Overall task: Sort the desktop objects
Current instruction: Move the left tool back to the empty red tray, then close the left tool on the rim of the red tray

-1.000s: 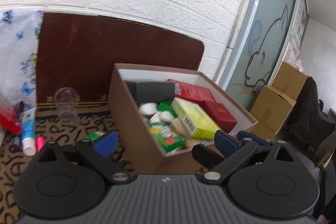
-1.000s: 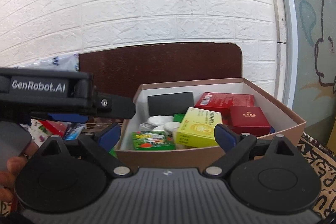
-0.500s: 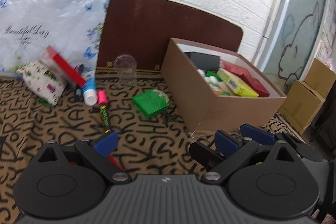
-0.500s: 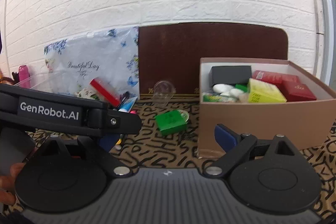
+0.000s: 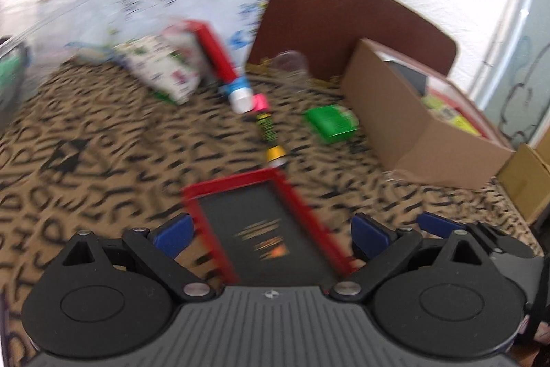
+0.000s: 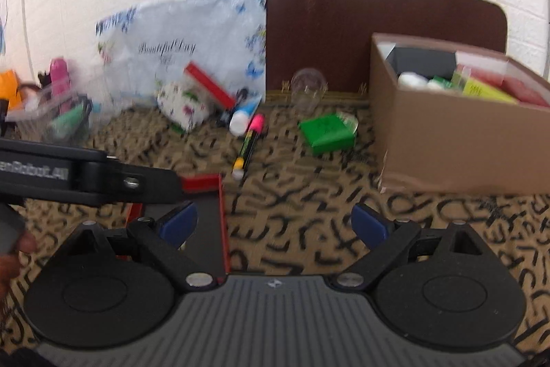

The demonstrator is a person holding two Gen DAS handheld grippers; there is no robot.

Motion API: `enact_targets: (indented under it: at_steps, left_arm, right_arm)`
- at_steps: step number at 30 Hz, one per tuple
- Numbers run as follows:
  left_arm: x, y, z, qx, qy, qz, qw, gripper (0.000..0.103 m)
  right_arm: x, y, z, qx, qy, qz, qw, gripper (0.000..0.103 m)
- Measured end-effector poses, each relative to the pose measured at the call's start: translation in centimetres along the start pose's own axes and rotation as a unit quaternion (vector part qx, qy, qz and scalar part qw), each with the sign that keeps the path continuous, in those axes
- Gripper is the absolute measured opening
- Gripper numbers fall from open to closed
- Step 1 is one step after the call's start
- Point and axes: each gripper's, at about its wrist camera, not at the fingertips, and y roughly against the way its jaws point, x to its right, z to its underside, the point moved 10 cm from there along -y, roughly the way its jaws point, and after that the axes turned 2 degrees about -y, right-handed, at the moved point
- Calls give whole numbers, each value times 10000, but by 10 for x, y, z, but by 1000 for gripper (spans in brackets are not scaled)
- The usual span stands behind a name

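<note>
A flat red-edged black box [image 5: 264, 222] lies on the patterned cloth between the fingers of my open left gripper [image 5: 271, 231], which is not touching it. It also shows in the right wrist view [image 6: 209, 215], at the lower left behind the left gripper's body. My right gripper [image 6: 275, 222] is open and empty above bare cloth. A brown cardboard box [image 6: 457, 140] [image 5: 412, 129] with several sorted items stands at the right. A green box [image 6: 326, 133] [image 5: 331, 122], a pink-capped marker [image 6: 249, 143] [image 5: 266, 129] and a blue-white tube [image 6: 244, 116] [image 5: 237, 92] lie loose mid-table.
A white floral pouch [image 6: 185, 105] and a leaning red box [image 6: 209, 85] sit at the back left before a butterfly-print bag [image 6: 192, 47]. A clear cup [image 6: 307, 88] stands by the dark headboard. A clear bin [image 6: 51, 112] with bottles is far left.
Both grippers have pulled back from the cardboard box and swung left. The left one has dropped low over the red-edged black box, which was not in view before.
</note>
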Motion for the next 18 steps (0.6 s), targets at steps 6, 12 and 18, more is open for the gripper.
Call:
enact_targets:
  at_steps: [6,12,18]
  left_arm:
    - [-31,-4,16,-211,357,-214,9989,99]
    - [-37,-13,26,-389,480,-107,9980,84]
    - [-35,-19,28,-442,449,113,9979,63]
  right_arm:
    - [-14,-13,14,-305,97,-15,9995,92]
    - [-18,-24,21,-546,175,39,9983,77]
    - [-21,-34,28,-738,172,34,9971,53]
